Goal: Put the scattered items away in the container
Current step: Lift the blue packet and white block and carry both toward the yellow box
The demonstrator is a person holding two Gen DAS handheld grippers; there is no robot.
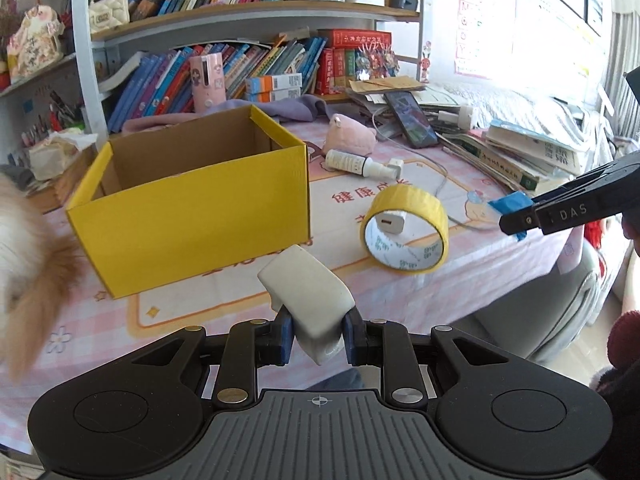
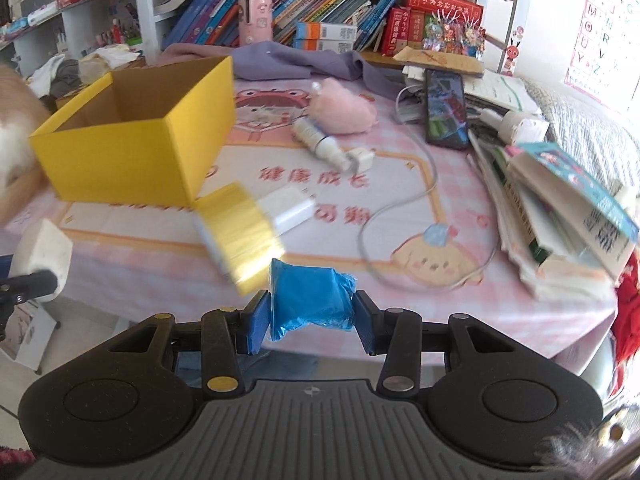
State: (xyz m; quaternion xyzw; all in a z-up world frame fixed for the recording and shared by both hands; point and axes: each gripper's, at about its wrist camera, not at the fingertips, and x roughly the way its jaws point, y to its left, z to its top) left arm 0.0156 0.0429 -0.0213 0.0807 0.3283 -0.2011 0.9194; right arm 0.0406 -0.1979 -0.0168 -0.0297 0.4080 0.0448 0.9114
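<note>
My left gripper is shut on a white block, held above the table's front edge just before the open yellow cardboard box. My right gripper is shut on a blue plastic-wrapped roll, near the front edge, right of the box. The right gripper's finger with the blue roll shows at the right of the left wrist view. A yellow tape roll stands on edge with a white charger behind its hole. A white spray bottle and a pink plush lie farther back.
A phone, a white cable and stacked books fill the right side. A purple cloth lies behind the box, bookshelves at the back. A furry orange-white animal is at the left edge by the box.
</note>
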